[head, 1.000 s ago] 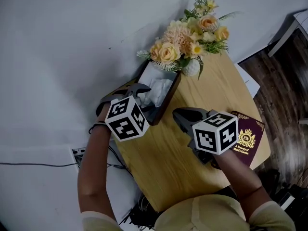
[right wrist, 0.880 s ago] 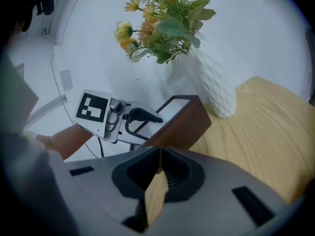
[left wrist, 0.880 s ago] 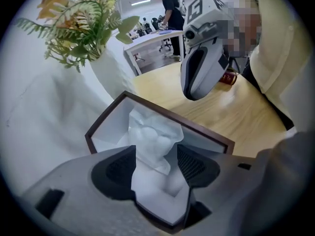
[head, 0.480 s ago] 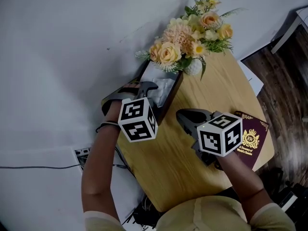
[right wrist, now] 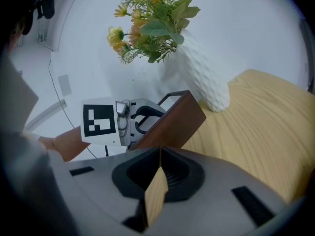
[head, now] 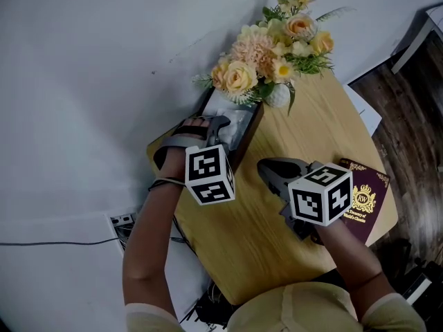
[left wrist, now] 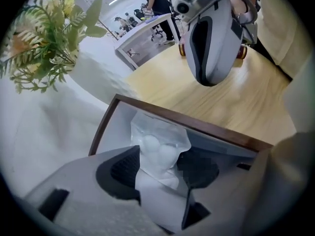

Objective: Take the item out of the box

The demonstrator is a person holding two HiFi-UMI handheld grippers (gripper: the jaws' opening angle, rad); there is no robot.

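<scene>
Head view: reaching in for a grab

Round pale wooden table (head: 311, 130) first, with a white vase of yellow and peach flowers (head: 266, 54), a dark brown open box (head: 247, 138) near the edge and a dark red book (head: 365, 199). Over the box, left gripper (head: 216, 126), jaws wide apart on both sides of the white crinkly plastic bag (left wrist: 158, 141), not squeezing yet, lined up for a pinch. Bag down inside the box. Right gripper (head: 270, 170) off to the side, jaws shut, nothing in them, out of the way.

The left gripper (head: 218, 126) is reaching farther into the brown box (head: 246, 142) at the desk's left edge, its jaws standing wider around the bagged item (left wrist: 160, 149).
</scene>
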